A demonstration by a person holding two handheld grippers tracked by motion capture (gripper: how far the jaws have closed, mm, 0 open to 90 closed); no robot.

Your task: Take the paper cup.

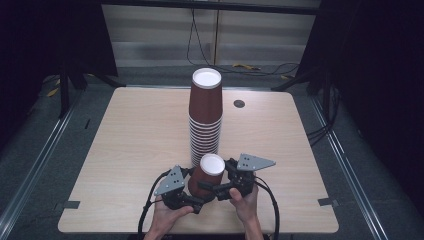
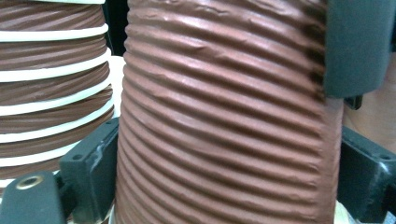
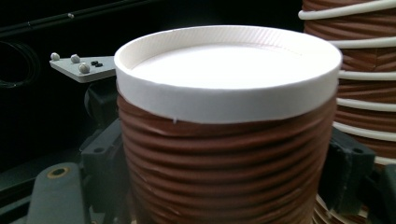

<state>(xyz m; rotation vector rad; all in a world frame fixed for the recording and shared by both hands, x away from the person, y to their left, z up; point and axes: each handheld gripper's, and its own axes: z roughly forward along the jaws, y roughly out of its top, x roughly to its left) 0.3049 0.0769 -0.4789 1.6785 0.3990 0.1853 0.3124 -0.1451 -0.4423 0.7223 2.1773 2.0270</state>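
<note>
Single ribbed paper cup (image 1: pixel 207 175), brown with a white base, stands upside down at the near middle of the desk (image 1: pixel 125 145), just in front of a tall stack (image 1: pixel 205 117) of like cups, also inverted. Whether cup and stack touch cannot be told.

Left gripper (image 1: pixel 197 200) and right gripper (image 1: pixel 212 189) flank the cup low on its wall, each held in a hand. In the right gripper view the jaws stand on either side of the cup (image 3: pixel 224 140) and appear to press its ribs: a hold on the cup. In the left gripper view the cup wall (image 2: pixel 224 130) lies between the jaws, one jaw close against it; firm contact cannot be confirmed, so the left gripper is read as narrowly open around it.

Handling, by judgement: the cup is very light, thin-walled and easily crushed; the ribbing gives grip. The stiffest places to hold are near the base ring (image 3: pixel 229 100) and the rolled mouth at the desk; the mid-wall dents under force.

Obstacles: the stack stands close behind and looks easy to topple. A round grommet (image 1: pixel 239 103) lies far off; cables (image 1: pixel 270 67) trail on the floor behind the desk.
</note>
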